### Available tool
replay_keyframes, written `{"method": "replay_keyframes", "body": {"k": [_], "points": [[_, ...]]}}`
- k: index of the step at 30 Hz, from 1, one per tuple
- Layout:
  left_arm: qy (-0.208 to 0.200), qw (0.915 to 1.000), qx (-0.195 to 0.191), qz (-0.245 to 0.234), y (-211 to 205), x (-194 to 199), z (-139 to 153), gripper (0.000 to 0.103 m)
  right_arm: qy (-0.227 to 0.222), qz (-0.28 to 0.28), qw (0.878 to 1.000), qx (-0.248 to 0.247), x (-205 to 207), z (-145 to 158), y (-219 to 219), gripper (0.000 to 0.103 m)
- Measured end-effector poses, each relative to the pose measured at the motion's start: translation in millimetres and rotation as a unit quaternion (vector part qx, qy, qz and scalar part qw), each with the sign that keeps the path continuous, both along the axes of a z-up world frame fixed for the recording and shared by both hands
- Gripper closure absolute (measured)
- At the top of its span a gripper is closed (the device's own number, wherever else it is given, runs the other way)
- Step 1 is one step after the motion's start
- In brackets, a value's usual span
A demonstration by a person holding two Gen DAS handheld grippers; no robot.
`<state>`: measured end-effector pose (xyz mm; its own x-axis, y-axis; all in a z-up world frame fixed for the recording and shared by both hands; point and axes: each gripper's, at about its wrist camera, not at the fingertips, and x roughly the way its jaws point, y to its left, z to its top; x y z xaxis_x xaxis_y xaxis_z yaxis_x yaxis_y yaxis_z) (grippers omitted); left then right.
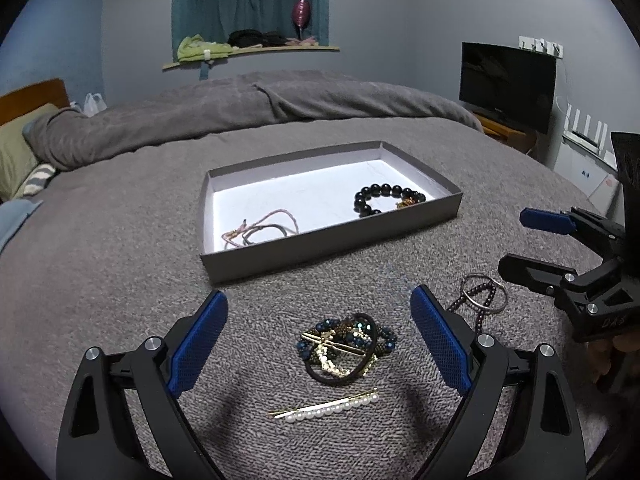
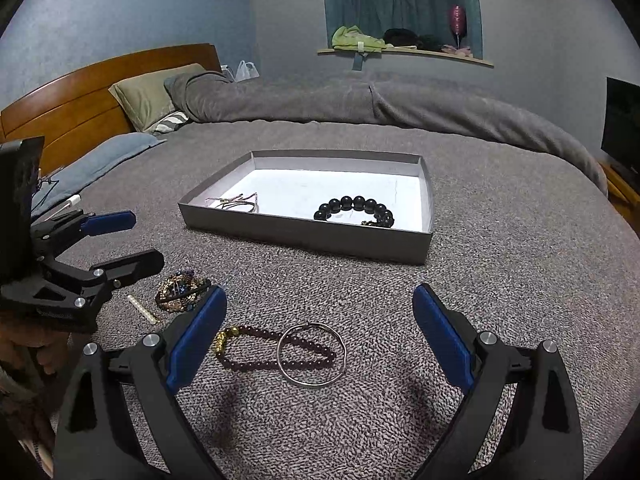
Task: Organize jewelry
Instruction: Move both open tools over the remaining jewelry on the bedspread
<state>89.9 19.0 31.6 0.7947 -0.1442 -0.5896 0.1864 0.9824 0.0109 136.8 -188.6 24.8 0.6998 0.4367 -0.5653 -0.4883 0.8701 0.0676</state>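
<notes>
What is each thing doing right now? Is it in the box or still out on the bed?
Left gripper: open, empty.
Right gripper: open, empty.
Box: open, no lid.
Black bead bracelet: in box.
Pink cords: in box.
Tangled pile: on bed.
Pearl clip: on bed.
Silver ring: on bed.

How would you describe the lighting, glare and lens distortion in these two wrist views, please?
Left wrist view: dim room, strong fisheye bending of the bed, the white floor of the tray blown out, soft shadows under the open left gripper. Right wrist view: the same glare and dark vignetted corners, yet the silver ring stays sharp between the fingers of the open right gripper.
</notes>
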Motion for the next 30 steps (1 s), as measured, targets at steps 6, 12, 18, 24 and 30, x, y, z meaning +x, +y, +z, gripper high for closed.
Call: {"method": "replay_keyframes", "body": {"k": [6, 12, 18, 24, 30], "points": [[0.022, 0.9996, -0.012, -0.011, 5.3, -0.6, -5.7, 0.015, 0.004, 0.000, 1.000, -0.008, -1.1, -1.4, 1.8, 0.010], [0.053, 0.9982, -0.004, -0.030, 3.5, -0.8, -21.1, 0.023, 0.005, -0.006, 1.000, -0.013, -0.7, -3.1, -0.6, 0.010], [0.075, 0.9965, -0.015, -0.033, 5.5, 4.3, -28.8, 0.033, 0.005, -0.003, 1.000, -0.015, -0.9, -2.5, 0.1, 0.010], [0.085, 0.9953, -0.023, -0.039, 4.4, 6.5, -32.7, 0.033, 0.006, -0.006, 1.000, -0.013, -1.0, -2.0, -2.7, 0.010], [0.085, 0.9951, -0.025, -0.043, 2.9, 11.6, -35.4, 0.035, 0.008, -0.003, 1.000, -0.012, -2.4, -3.2, -1.6, 0.010]]}}
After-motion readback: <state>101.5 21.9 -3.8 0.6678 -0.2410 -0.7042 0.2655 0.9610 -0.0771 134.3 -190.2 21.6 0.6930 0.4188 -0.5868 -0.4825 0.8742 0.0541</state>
